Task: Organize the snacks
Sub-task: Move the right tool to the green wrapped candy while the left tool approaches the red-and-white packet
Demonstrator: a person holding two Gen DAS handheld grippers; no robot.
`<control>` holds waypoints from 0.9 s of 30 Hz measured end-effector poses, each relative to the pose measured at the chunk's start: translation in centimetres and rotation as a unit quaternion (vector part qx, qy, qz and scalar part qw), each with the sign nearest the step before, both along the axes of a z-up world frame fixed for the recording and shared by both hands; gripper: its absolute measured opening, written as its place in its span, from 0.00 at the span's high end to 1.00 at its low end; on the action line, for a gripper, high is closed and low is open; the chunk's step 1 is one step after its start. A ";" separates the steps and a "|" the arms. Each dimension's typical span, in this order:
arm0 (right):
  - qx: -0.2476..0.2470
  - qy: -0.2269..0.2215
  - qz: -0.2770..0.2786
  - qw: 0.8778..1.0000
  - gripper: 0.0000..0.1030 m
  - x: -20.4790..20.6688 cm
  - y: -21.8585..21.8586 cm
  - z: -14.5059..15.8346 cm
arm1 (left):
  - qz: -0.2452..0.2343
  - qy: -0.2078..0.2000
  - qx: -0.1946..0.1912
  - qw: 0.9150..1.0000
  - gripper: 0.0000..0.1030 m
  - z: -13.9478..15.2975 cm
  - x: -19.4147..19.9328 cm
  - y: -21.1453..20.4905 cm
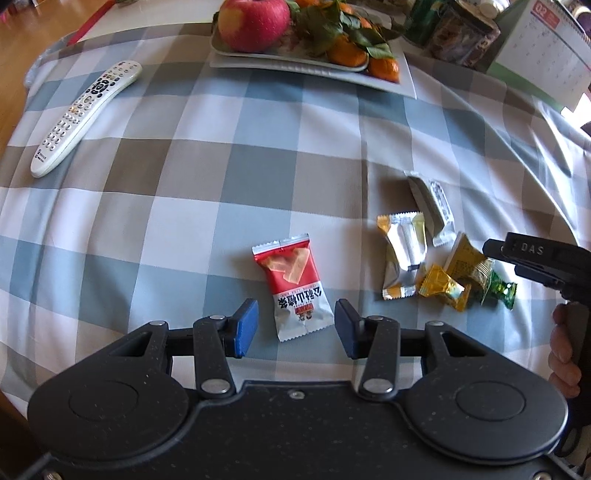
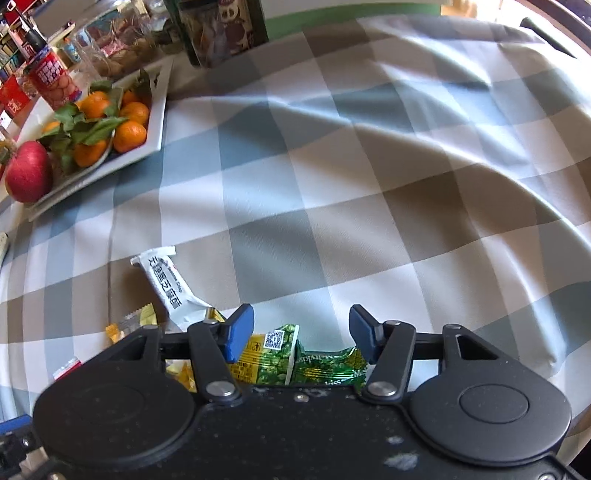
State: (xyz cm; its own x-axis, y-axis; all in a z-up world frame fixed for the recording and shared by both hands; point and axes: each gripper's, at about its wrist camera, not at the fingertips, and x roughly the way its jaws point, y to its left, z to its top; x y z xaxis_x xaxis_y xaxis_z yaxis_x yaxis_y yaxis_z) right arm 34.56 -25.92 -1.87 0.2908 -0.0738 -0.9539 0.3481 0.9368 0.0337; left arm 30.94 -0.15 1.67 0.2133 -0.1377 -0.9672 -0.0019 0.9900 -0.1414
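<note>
A red and white snack packet (image 1: pixel 295 286) lies on the checked tablecloth, its lower end between the open blue pads of my left gripper (image 1: pixel 296 328). To its right is a small heap of snacks: a white packet (image 1: pixel 432 205), a silver and yellow packet (image 1: pixel 402 254), a yellow candy (image 1: pixel 443 287) and a green packet (image 1: pixel 496 290). My right gripper (image 2: pixel 301 334) is open above the green packets (image 2: pixel 295 360), with the white packet (image 2: pixel 168 286) to its left. The right gripper also shows in the left wrist view (image 1: pixel 532 260).
A white tray (image 1: pixel 388 83) with an apple (image 1: pixel 253 22) and mandarins (image 1: pixel 347 55) stands at the back. A white remote (image 1: pixel 85 114) lies at the left. Tins (image 2: pixel 221 29) and a calendar (image 1: pixel 543 55) stand behind the tray.
</note>
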 end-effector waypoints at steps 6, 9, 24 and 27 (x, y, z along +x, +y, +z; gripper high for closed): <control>0.011 0.027 0.035 0.999 0.42 -0.9 1.6 -0.4 | 0.004 0.008 0.017 1.000 0.48 -0.6 0.1 0.3; 0.012 0.042 0.057 0.997 0.42 -1.5 2.5 -0.5 | 0.010 0.013 0.019 1.000 0.48 -0.8 0.2 0.6; 0.061 0.076 0.097 0.990 0.42 -3.3 2.3 0.3 | 0.011 0.024 0.026 0.999 0.48 -1.5 0.3 0.3; 0.059 0.083 0.110 0.989 0.43 -3.8 1.7 0.6 | 0.009 0.025 0.022 0.999 0.48 -1.5 0.3 0.3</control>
State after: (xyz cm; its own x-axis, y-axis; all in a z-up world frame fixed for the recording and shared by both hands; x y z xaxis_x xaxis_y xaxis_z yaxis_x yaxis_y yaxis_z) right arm 30.77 -24.23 -1.31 0.1258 0.0882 -0.9881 0.1465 0.9835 0.1064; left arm 31.21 0.11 0.16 0.1662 -0.0910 -0.9819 -0.0247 0.9950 -0.0964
